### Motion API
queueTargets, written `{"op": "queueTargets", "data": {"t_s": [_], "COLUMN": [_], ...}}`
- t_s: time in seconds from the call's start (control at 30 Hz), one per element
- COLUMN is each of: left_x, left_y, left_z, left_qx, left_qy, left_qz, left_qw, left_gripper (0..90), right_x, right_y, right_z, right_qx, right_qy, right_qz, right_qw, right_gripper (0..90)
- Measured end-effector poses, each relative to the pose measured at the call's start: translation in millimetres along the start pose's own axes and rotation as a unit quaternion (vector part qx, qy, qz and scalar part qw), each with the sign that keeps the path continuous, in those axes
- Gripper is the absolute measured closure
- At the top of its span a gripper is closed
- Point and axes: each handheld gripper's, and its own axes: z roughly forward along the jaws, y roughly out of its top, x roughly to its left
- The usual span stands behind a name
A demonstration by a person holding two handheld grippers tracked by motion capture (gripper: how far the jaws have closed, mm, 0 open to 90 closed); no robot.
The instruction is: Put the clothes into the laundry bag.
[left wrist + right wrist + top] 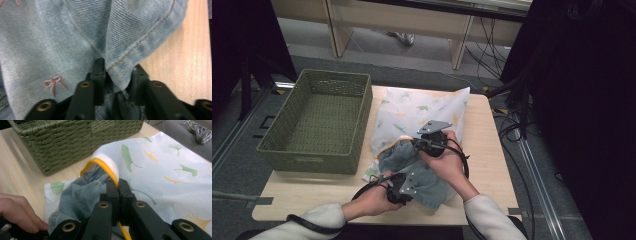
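1. Denim garment lies half inside the leaf-print bag, its long axis running from the bag's mouth toward the surface's near edge.
2. Left claw is clamped on a denim fold.
3. Right claw pinches the bag's yellow rim.

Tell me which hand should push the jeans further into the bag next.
Left, probably. The left gripper already has a fold of the jeans between its jaws, at the end outside the bag. The right gripper is shut on the bag's yellow rim, holding the mouth open.

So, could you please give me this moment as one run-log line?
right gripper: shut on mesh bag rim | left gripper: shut on denim garment
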Motion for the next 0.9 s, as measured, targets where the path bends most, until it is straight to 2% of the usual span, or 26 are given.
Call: {"op": "queueTargets", "data": {"t_s": [0.1, 0.2, 0.37, 0.43, 0.53, 0.57, 0.7, 0.77, 0.8, 0.83, 0.9], "left_x": [0.7, 1.8, 9.3, 12.9, 19.3, 21.8, 27.3, 28.4, 29.4, 30.4, 33.6], "left_y": [0.4, 2.4, 7.7, 11.7, 17.4, 18.8, 21.2, 21.5, 21.9, 22.6, 24.6], "left_z": [-2.0, -6.6, -21.7, -30.9, -44.5, -48.5, -58.4, -58.9, -59.6, -60.6, -64.2], "left_qx": [-0.001, -0.001, -0.029, -0.045, -0.067, -0.068, -0.075, -0.084, -0.089, -0.094, -0.104], "left_qy": [0.001, 0.002, 0.005, 0.012, 0.020, 0.020, 0.041, 0.045, 0.052, 0.057, 0.069], "left_qz": [-0.012, -0.023, -0.056, -0.063, -0.071, -0.071, -0.077, -0.086, -0.088, -0.093, -0.100], "left_qw": [0.9999, 0.9997, 0.9980, 0.9969, 0.9950, 0.9949, 0.9934, 0.9917, 0.9908, 0.9896, 0.9871], "left_gripper": [77.0, 78.8, 79.6, 79.5, 79.4, 79.3, 79.6, 79.9, 79.9, 80.0, 80.1], "right_x": [-0.1, -0.4, -0.8, -0.3, -0.9, -0.7, 0.3, 1.2, 3.9, 4.5, 3.8], "right_y": [0.1, 0.3, 1.0, 1.7, 3.1, 3.4, 3.9, 3.9, 3.7, 4.0, 5.4], "right_z": [-0.4, -0.9, -2.5, -4.1, -5.4, -5.8, -6.1, -5.3, -5.7, -5.7, -6.4], "right_qx": [-0.002, -0.003, -0.004, -0.003, -0.007, -0.008, -0.009, -0.008, -0.002, -0.002, -0.007], "right_qy": [0.000, -0.001, 0.000, 0.000, 0.001, 0.000, 0.001, 0.001, 0.003, 0.005, 0.006], "right_qz": [0.000, -0.003, -0.001, 0.004, -0.002, -0.003, -0.003, -0.004, 0.012, 0.012, -0.005], "right_qw": [1.0000, 1.0000, 1.0000, 1.0000, 1.0000, 1.0000, 1.0000, 1.0000, 0.9999, 0.9999, 0.9999], "right_gripper": [90.0, 90.0, 90.0, 90.0, 90.0, 90.0, 90.0, 90.0, 90.0, 90.0, 90.0]}}
